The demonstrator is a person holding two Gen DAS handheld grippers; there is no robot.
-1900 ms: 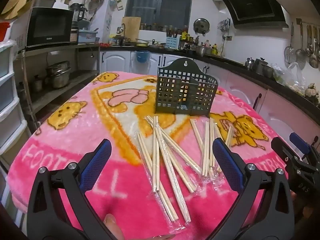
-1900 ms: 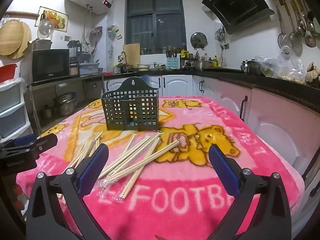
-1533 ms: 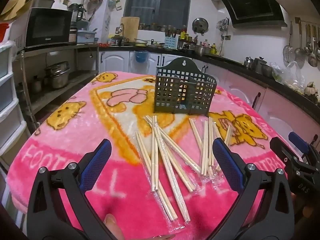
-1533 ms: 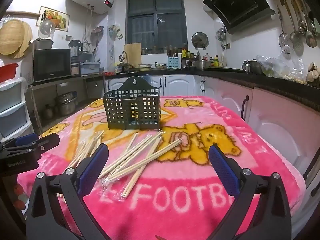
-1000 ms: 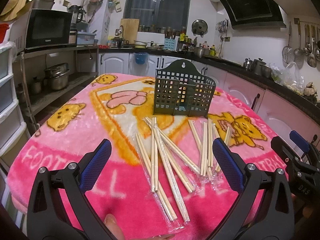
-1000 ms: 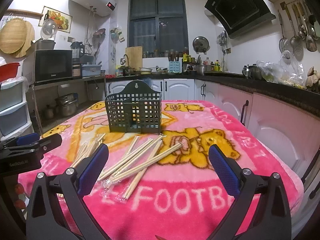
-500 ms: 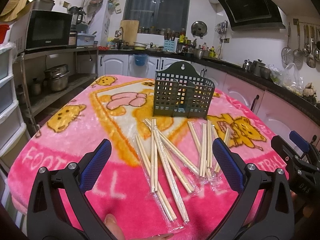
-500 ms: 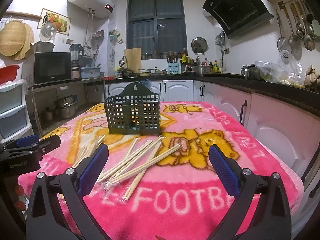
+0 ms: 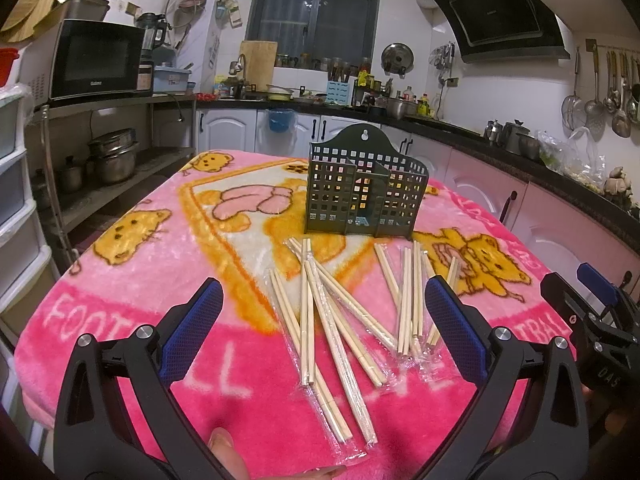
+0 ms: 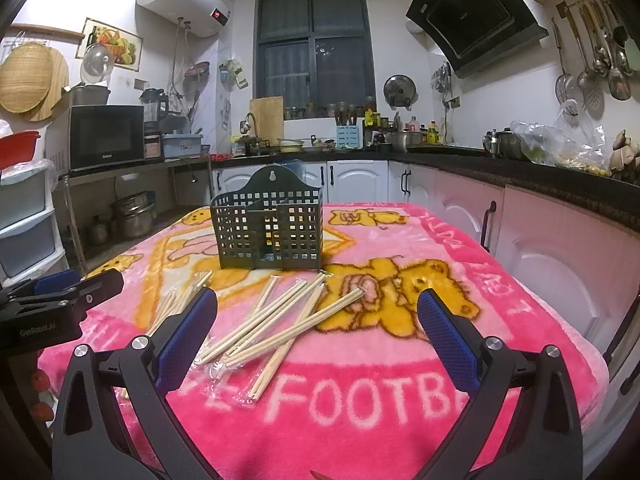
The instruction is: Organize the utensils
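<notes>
Pink fleece blanket [image 9: 120, 280] with cartoon bears and white lettering covers the bench, and everything for the job sits on it. A dark green plastic utensil caddy [image 9: 366, 196] with a grid of square holes and inner dividers stands upright toward the far side of the blanket, its taller back panel carrying a hanging hole. Just in front of it, wooden chopsticks in clear plastic sleeves [image 9: 328, 320] lie flat in two loose, crossed heaps: a larger fan nearer the left tongs [image 9: 324, 328] and a smaller, more parallel bunch [image 9: 410, 300] beside it toward the right. From the right wrist view the same sticks [image 10: 280, 320] spread between the caddy [image 10: 268, 228] and the right tongs [image 10: 318, 328].

Both tongs hover above the near edge of the blanket with their blue-padded fingers [image 9: 194, 328] spread wide, gripping nothing. Each pair shows at the margin of the other's view, well apart. None of the chopsticks is in the caddy.
</notes>
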